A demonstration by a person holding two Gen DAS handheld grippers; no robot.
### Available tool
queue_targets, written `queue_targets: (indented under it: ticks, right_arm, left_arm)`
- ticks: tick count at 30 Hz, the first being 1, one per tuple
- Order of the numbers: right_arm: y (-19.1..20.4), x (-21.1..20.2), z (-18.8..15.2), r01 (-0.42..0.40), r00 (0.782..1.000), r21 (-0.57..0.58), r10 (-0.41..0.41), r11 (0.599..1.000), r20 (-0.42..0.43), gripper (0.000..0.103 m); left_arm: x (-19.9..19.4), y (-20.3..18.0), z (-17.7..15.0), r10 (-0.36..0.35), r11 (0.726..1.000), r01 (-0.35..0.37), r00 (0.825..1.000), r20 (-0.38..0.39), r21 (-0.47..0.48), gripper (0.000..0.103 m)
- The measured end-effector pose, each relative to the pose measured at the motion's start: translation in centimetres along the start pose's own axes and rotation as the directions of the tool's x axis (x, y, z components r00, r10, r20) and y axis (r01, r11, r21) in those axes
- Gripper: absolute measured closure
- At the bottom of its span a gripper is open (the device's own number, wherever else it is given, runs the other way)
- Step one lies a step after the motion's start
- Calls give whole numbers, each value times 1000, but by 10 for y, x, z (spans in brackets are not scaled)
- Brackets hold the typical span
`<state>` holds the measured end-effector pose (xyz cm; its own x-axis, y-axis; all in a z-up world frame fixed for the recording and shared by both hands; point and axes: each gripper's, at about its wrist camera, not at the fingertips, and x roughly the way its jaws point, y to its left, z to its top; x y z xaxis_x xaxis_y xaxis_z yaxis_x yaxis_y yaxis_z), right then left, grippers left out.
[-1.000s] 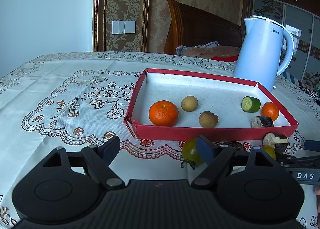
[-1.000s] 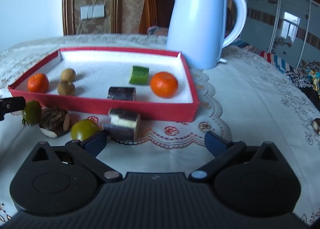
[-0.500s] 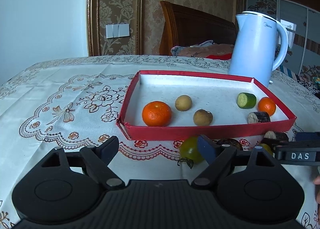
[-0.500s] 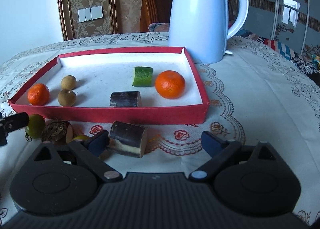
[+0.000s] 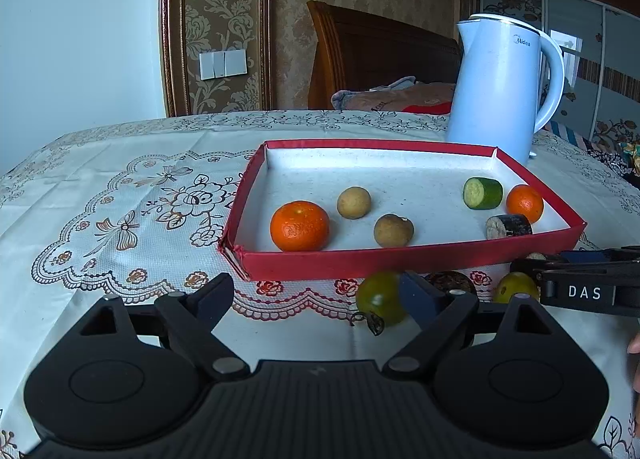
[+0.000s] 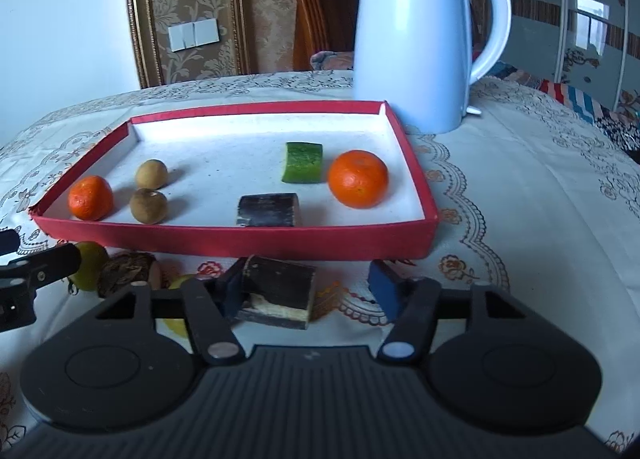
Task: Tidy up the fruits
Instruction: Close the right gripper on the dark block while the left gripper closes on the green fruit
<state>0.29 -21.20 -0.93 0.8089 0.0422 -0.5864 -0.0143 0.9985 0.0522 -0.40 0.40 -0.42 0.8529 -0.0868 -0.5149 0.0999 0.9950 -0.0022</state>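
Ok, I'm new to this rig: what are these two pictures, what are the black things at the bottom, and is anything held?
There is no robot arm. A person holds a two-finger gripper in each hand, each with a camera looking along its fingers. One picture is from the left gripper, the other from the right gripper; the black shapes are their bodies. On the tablecloth stand a kettle and a red tray with oranges, brown fruits and a cucumber piece. The right jaws have just been closing around a dark chunk, with one pad still clear. The left jaws have just been opening, with a green fruit inside. Nothing is held.
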Motion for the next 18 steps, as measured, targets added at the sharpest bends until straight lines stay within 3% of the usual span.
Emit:
queue_targets:
  ticks: [6, 13, 16, 18]
  right_arm:
    - [-1, -3, -1, -23, 1000, 11, 23, 1000, 3, 51]
    - [-16, -9, -6, -13, 1000, 72, 12, 997, 8, 57]
    - [-19, -11, -7, -30, 1000, 75, 29, 997, 9, 47]
    - [-18, -10, -7, -20, 1000, 67, 19, 998, 6, 28]
  left_arm:
    - [0, 6, 1, -3, 1000, 3, 1000, -9, -28, 13]
    - [1, 32, 5, -16, 988, 11, 999, -36, -154, 12]
    - [-2, 34, 4, -49, 987, 44, 998, -31, -155, 12]
    - [-8, 32, 4, -73, 987, 71, 997, -3, -142, 12]
